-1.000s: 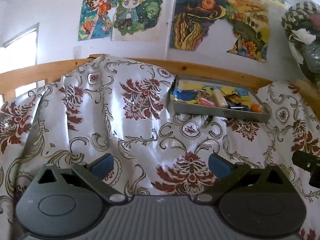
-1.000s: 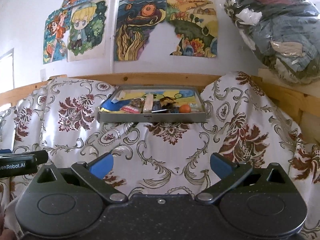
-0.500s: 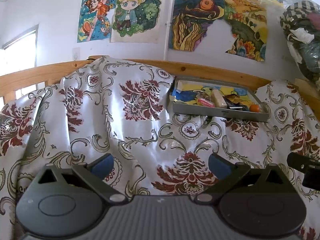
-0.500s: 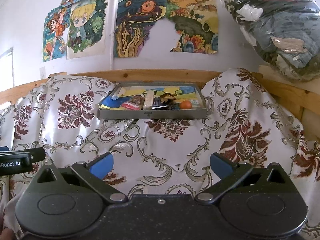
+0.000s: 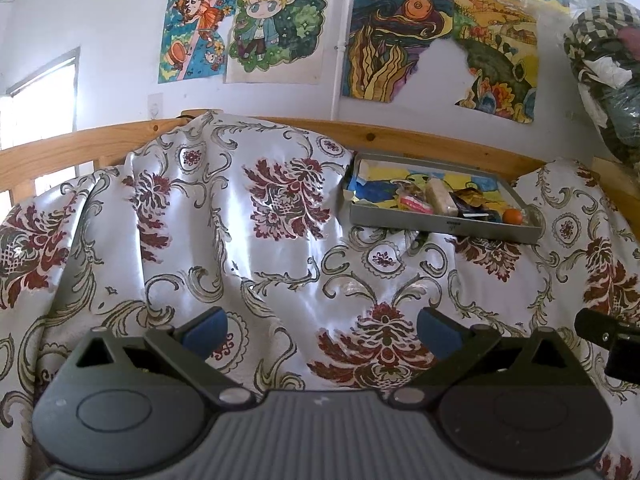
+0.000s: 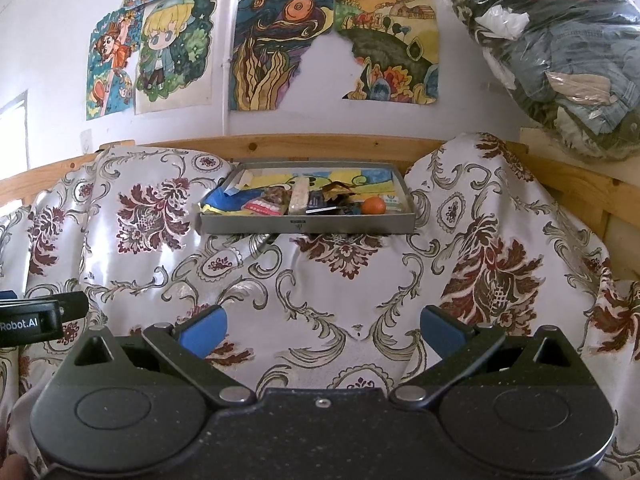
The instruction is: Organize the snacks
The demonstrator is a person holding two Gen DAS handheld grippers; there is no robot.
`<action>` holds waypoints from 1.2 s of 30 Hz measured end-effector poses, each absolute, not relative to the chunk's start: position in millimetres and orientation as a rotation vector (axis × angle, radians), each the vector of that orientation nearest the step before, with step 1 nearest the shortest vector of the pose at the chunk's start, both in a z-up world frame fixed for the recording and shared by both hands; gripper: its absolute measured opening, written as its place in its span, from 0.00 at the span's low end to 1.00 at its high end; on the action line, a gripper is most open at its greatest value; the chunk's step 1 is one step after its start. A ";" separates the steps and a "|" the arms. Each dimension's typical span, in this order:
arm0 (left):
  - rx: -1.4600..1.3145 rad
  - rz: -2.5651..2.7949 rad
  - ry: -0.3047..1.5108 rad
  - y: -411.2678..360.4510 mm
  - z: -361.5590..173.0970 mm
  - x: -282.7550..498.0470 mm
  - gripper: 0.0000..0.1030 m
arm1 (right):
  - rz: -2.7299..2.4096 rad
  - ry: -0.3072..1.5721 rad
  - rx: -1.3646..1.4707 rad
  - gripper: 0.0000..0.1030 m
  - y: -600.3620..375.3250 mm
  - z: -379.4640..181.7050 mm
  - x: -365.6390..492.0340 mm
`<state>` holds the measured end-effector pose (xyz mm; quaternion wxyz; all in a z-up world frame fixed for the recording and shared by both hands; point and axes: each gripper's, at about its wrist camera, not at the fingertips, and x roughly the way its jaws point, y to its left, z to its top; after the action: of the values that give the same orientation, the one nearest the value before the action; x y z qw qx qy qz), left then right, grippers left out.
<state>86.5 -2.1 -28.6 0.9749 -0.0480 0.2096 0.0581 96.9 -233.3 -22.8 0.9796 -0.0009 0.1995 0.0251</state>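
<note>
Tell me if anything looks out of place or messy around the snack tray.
Snacks lie jumbled in the shallow grey metal tray, unsorted, a small orange fruit at its right end. The white floral tablecloth is rumpled. The swirly painted poster on the wall has a torn-out chunk. Both grippers are open and empty.

- Right gripper (image 6: 320, 330) low in front, blue pads (image 6: 202, 326) spread wide, nothing between.
- Grey tray (image 6: 308, 225) well ahead on floral cloth (image 6: 320, 280), against wooden rail (image 6: 320, 145).
- Inside: orange (image 6: 373, 205) at right, pink packet (image 6: 262, 208), pale bar (image 6: 299, 198), dark wrappers (image 6: 334, 194).
- Left gripper (image 6: 28, 318) at left edge.
</note>
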 end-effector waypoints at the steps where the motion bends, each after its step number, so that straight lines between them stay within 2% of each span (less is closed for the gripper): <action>1: -0.097 0.118 0.423 -1.9 -28.5 86.2 1.00 | 0.050 0.402 -0.002 0.99 -233.2 -22.8 96.9; 36: -0.099 0.127 0.440 0.9 -28.2 85.0 1.00 | 0.051 0.410 -0.004 0.99 -231.9 -25.7 98.3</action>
<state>85.0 0.9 -28.2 0.9727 -0.0489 0.2178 0.0628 98.3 -231.9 -25.7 0.9787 -0.0021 0.2038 0.0256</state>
